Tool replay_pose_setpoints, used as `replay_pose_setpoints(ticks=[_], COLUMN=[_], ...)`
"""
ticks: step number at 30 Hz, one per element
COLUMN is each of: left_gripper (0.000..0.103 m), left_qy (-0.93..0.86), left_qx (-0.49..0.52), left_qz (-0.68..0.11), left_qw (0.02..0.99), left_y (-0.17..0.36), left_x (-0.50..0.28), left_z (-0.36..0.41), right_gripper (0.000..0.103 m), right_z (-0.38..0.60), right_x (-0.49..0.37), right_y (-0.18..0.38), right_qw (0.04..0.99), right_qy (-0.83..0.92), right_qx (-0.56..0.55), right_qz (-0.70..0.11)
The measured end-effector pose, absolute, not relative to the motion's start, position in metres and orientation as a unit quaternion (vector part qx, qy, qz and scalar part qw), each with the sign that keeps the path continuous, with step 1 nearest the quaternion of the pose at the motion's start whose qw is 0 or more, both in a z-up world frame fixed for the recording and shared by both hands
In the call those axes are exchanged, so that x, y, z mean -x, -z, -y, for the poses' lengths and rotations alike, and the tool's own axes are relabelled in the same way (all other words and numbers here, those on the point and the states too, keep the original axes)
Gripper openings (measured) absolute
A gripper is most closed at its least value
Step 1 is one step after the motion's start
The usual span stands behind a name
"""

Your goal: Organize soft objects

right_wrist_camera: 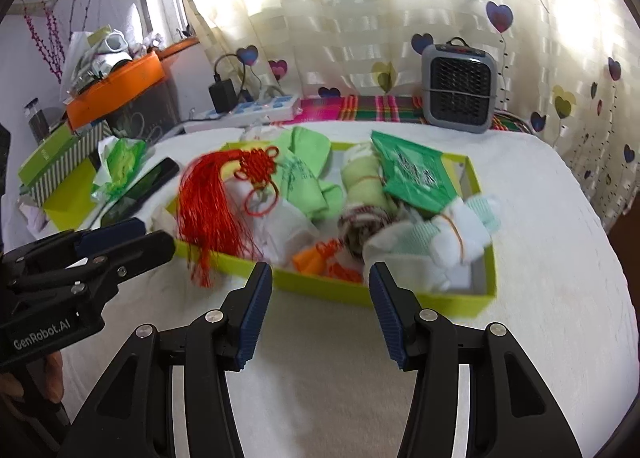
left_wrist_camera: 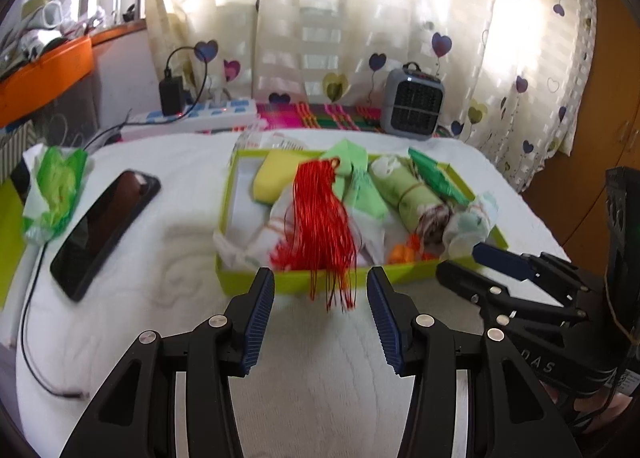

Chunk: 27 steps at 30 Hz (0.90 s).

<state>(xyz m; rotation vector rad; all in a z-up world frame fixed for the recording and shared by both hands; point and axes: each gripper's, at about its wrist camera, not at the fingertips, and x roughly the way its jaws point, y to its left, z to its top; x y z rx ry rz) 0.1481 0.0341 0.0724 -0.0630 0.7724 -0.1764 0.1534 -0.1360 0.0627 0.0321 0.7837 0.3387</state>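
Both grippers hover level over a white quilted bedcover [left_wrist_camera: 320, 378], jaws spread wide and holding nothing. Directly ahead of the left gripper [left_wrist_camera: 321, 312], a glossy red tassel [left_wrist_camera: 320, 225] spills over the near wall of a lime-green cardboard tray [left_wrist_camera: 400, 272]. Ahead of the right gripper [right_wrist_camera: 321, 312], rolled green cloths [right_wrist_camera: 362, 185] and white bundles fill that tray.

My left gripper [left_wrist_camera: 321, 312] and right gripper [right_wrist_camera: 321, 310] are black linkages with silver screws and ribbed blue pads [left_wrist_camera: 256, 324]. White "GenRobot.AI" lettering marks one body; my bare fingers [right_wrist_camera: 52, 374] show beside it.
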Motion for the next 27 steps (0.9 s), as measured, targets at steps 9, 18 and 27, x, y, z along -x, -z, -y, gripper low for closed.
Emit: replay_pose_setpoints(ticks=[9,18,27], left_gripper=[0.047,0.047,0.048], left_qy=[0.08,0.067,0.049], left_qx=[0.021,0.023,0.011], left_qz=[-0.406,-0.429,-0.439], left_qw=[0.91,0.901,0.897], left_y=[-0.049,-0.031,-0.02], left_x=[-0.126,-0.115,-0.112], left_z=[-0.024,-0.021,-0.016], right_gripper=[0.058,0.06,0.061], right_z=[0.141,0.139,0.145], right_x=[-0.137,-0.125,-0.12], right_y=[-0.049,-0.039,-0.032], right_qw=[0.905,0.9,0.897], right_qy=[-0.147,-0.137,-0.11], right_qx=[-0.007,0.008,0.016], right_qz=[-0.399,-0.413,-0.427])
